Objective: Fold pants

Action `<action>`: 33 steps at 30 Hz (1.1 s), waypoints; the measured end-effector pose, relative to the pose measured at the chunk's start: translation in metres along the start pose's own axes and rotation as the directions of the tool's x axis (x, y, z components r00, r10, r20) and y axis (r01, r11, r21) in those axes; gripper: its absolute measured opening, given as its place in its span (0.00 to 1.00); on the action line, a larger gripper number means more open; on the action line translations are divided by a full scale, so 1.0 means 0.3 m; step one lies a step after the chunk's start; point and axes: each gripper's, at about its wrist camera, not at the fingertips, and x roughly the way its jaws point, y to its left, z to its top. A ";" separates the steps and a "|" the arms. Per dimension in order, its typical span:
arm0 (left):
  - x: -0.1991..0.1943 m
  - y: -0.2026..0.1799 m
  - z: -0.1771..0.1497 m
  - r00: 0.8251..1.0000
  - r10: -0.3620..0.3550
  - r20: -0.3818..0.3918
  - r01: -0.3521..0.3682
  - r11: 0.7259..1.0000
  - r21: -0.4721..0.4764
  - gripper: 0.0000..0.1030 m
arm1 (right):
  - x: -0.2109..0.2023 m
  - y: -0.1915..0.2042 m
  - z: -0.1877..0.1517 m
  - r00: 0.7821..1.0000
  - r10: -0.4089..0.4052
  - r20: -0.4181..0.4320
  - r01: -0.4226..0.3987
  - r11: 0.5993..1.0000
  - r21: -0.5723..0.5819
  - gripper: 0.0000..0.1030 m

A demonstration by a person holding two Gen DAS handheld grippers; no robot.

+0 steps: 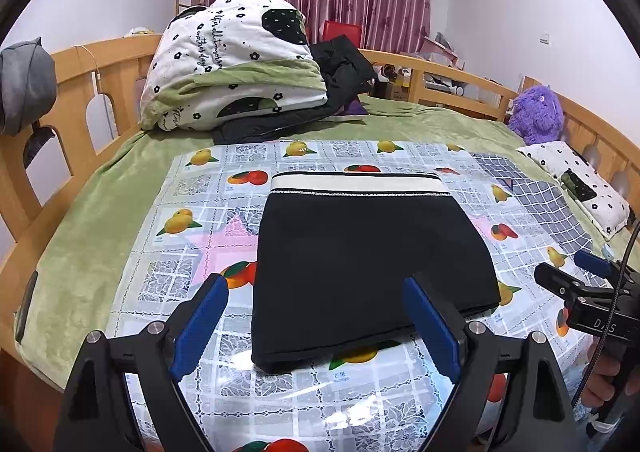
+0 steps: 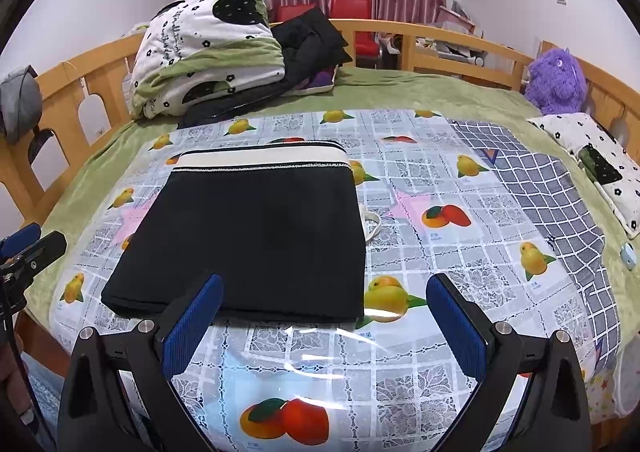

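Black pants (image 1: 360, 252) with a cream waistband lie folded into a flat rectangle on the fruit-print plastic cover (image 1: 192, 212), waistband at the far side. They also show in the right wrist view (image 2: 256, 228). My left gripper (image 1: 316, 328) is open and empty, its blue pads either side of the near edge of the pants, just above it. My right gripper (image 2: 324, 324) is open and empty near the pants' near right corner. The right gripper also shows at the right edge of the left wrist view (image 1: 580, 276).
A rolled white and green quilt (image 1: 236, 64) and dark clothes (image 1: 344, 68) lie at the bed's far end. A purple plush toy (image 1: 536, 116) and a small pillow (image 1: 576, 180) sit at the right. Wooden rails (image 1: 80, 100) ring the bed. A white cord (image 2: 372, 224) lies beside the pants.
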 end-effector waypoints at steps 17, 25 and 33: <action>0.006 0.002 -0.006 1.000 0.004 -0.005 -0.003 1.000 0.016 0.87 | -0.003 -0.003 -0.002 1.000 0.003 -0.002 -0.003 1.000 0.005 0.97; 0.008 0.002 -0.007 1.000 0.002 -0.003 -0.002 1.000 0.023 0.87 | 0.000 -0.007 -0.002 1.000 0.002 -0.004 -0.002 1.000 0.004 0.97; 0.008 0.005 -0.007 1.000 0.003 -0.003 -0.003 1.000 0.025 0.87 | -0.002 -0.009 -0.003 1.000 -0.002 -0.002 0.002 1.000 0.004 0.97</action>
